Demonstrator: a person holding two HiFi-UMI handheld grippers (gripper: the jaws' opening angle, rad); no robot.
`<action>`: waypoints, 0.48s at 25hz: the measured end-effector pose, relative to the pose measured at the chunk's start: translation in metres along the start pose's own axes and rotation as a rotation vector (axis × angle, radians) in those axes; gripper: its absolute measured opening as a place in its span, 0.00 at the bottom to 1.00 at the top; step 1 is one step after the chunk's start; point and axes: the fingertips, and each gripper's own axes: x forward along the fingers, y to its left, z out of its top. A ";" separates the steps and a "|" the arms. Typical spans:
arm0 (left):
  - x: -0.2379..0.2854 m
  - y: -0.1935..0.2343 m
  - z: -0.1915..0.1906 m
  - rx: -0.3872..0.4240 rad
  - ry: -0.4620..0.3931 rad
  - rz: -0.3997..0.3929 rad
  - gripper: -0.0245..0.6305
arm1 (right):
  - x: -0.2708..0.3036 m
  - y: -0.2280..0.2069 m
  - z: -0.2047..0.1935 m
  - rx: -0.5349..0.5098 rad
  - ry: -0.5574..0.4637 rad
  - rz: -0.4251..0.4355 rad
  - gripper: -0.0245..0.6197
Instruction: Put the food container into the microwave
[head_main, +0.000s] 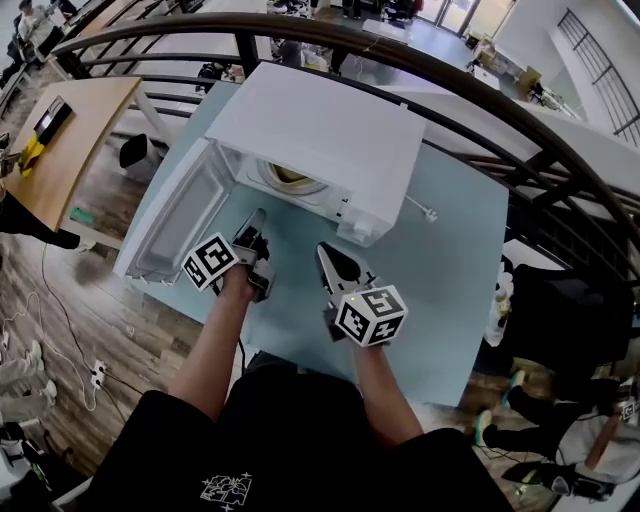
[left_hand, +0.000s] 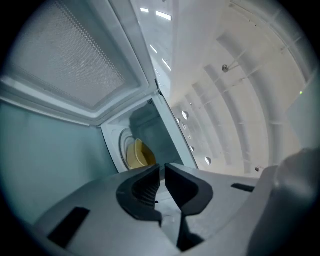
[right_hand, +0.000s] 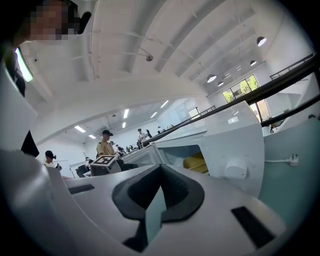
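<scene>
- food container (head_main: 290, 176), yellow, sits inside the microwave (head_main: 330, 130) on the round turntable, so the placing looks done.
- microwave stands on the pale blue surface (head_main: 450, 260) with its door (head_main: 175, 215) swung fully open to the left.
- left gripper (head_main: 254, 228) hovers just in front of the opening; its jaws are drawn to a narrow slit with nothing between them.
- right gripper (head_main: 326, 252) hangs a little further back, its jaws closed tip to tip and empty.
- from both jaws the container lies straight ahead and deeper in the cavity, apart from them.
- what seems left is closing the door: it lies to the left, and the left gripper is the nearer one, just beside its inner edge.
</scene>
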 end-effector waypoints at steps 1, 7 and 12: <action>-0.004 -0.003 -0.002 0.011 -0.003 0.002 0.09 | -0.003 0.002 0.001 -0.005 -0.001 0.004 0.05; -0.031 -0.022 -0.009 0.095 -0.033 0.003 0.06 | -0.020 0.009 0.004 -0.034 -0.002 0.026 0.05; -0.058 -0.041 -0.013 0.184 -0.068 0.010 0.05 | -0.036 0.017 0.009 -0.054 -0.006 0.051 0.05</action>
